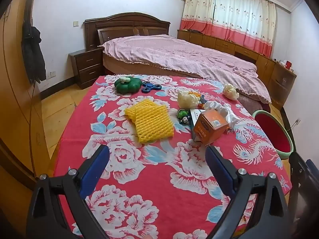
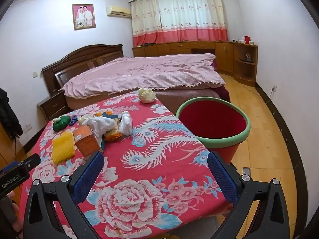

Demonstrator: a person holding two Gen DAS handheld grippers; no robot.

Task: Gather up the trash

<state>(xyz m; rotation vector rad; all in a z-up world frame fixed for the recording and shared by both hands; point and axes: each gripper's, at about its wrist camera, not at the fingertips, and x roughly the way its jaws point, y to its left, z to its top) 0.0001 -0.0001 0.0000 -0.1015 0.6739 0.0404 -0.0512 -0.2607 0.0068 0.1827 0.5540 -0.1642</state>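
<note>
Left wrist view: my left gripper (image 1: 157, 155) hangs above the near end of the table, jaws spread wide with nothing between them. Right wrist view: my right gripper (image 2: 155, 162) is likewise spread and empty, over the table's near right part. Surface: a table under a red floral cloth (image 1: 151, 179), standing on a wood floor in a bedroom. Trash, counted on the cloth: one yellow foam net (image 1: 151, 122) ahead of the left jaws; one orange carton (image 1: 209, 126) tipped on its side just beside it; one white plastic bag (image 1: 221, 109) behind the carton; two crumpled pale wads (image 1: 187, 99), one mid-table, one at the far right corner. Also one green pumpkin toy (image 1: 124, 84) and one blue spinner (image 1: 151, 86) at the far left. One red bin (image 2: 213, 123) with a green rim stands off the table's right edge. One bed (image 1: 179, 59) lies beyond.
</note>
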